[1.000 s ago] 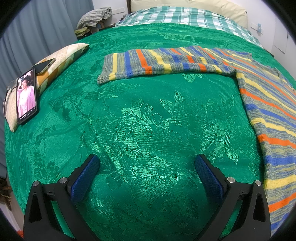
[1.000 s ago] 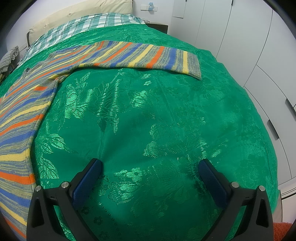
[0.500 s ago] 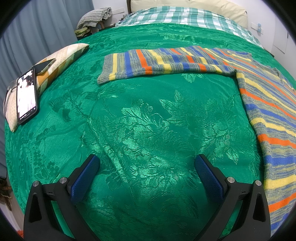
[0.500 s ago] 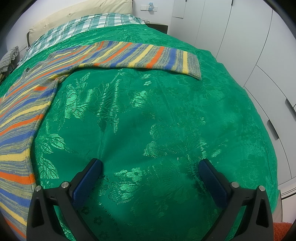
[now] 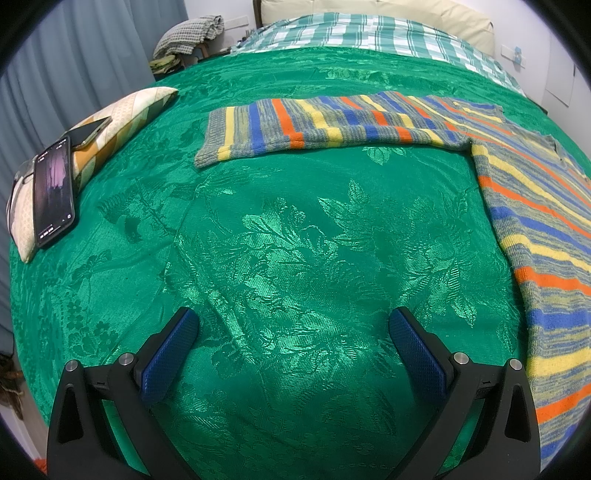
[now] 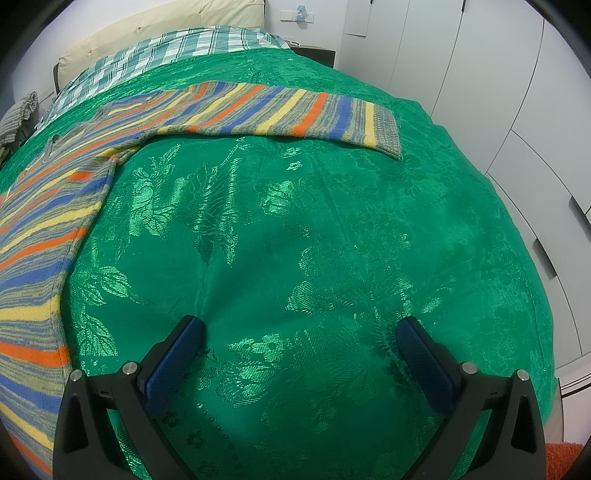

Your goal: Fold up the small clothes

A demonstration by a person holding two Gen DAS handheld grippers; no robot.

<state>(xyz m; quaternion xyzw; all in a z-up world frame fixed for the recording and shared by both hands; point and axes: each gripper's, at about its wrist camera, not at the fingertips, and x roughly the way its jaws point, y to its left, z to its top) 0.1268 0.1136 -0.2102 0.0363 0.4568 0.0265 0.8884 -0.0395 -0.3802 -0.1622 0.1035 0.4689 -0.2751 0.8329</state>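
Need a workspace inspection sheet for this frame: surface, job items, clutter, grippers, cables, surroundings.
Surface: green bedspread with a woven leaf pattern, lightly creased.
Job's things: striped sweater lying flat and unfolded, both sleeves spread out sideways.
Clutter: phone, screen lit, leaning on a small pillow; a second phone lies on that pillow.
Grippers: left gripper and right gripper open, empty, above bare bedspread.
Cables: nothing seen.
Surroundings: checked sheet, curtain, white wardrobe, pile of cloth.
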